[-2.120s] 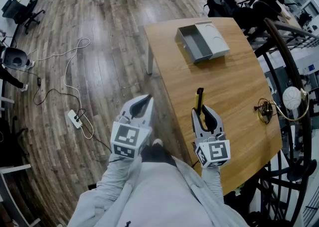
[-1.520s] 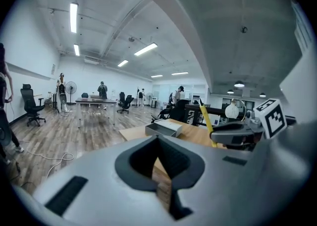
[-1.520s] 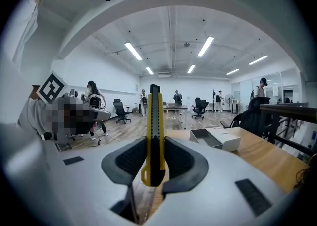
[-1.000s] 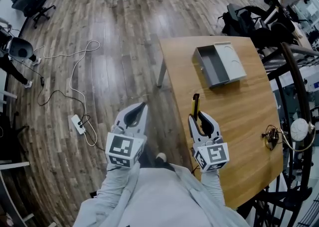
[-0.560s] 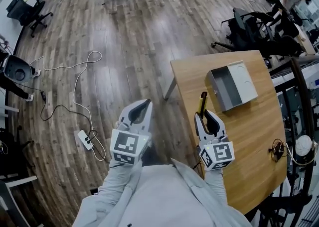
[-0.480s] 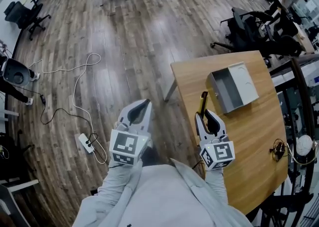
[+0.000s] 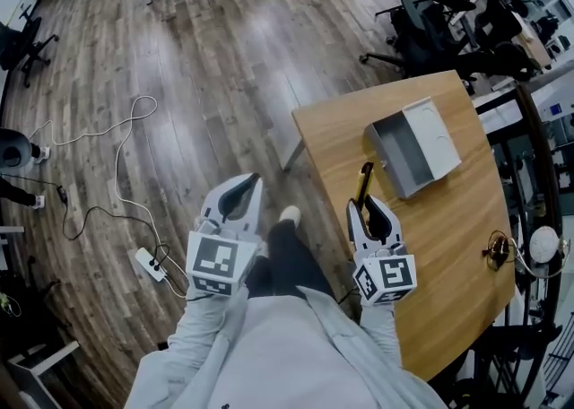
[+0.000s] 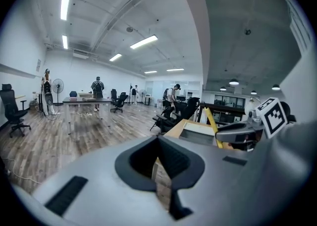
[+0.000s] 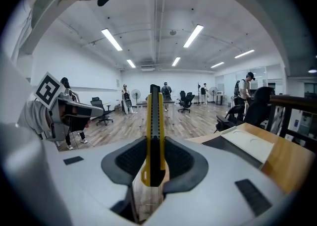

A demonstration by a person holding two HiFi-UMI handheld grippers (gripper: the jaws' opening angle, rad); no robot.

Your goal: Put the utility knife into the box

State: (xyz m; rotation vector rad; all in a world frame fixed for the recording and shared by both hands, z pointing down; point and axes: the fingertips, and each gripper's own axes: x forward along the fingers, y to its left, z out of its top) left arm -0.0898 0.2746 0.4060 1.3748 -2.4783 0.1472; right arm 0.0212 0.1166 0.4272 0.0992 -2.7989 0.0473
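Currently, the utility knife (image 9: 153, 121) is clamped between the pads of the right gripper (image 9: 154, 163), and its yellow-and-black body projects straight forward out of the jaws. In the head view, the right gripper (image 7: 369, 212) is held above the near left part of the wooden counter (image 7: 448, 219), with the utility knife (image 7: 362, 183) pointed toward the far side. The grey box (image 7: 395, 154) is set farther along the counter, open, with its lid (image 7: 435, 134) lying just beside it on the right; the utility knife and the box are kept apart. The left gripper (image 7: 240, 192) is held over the wood floor (image 7: 179, 84), to the left of the counter. Its jaws are brought together at the tips, and nothing is held between them. A power strip (image 7: 148, 262) with a white cable is seen on the floor at the left.
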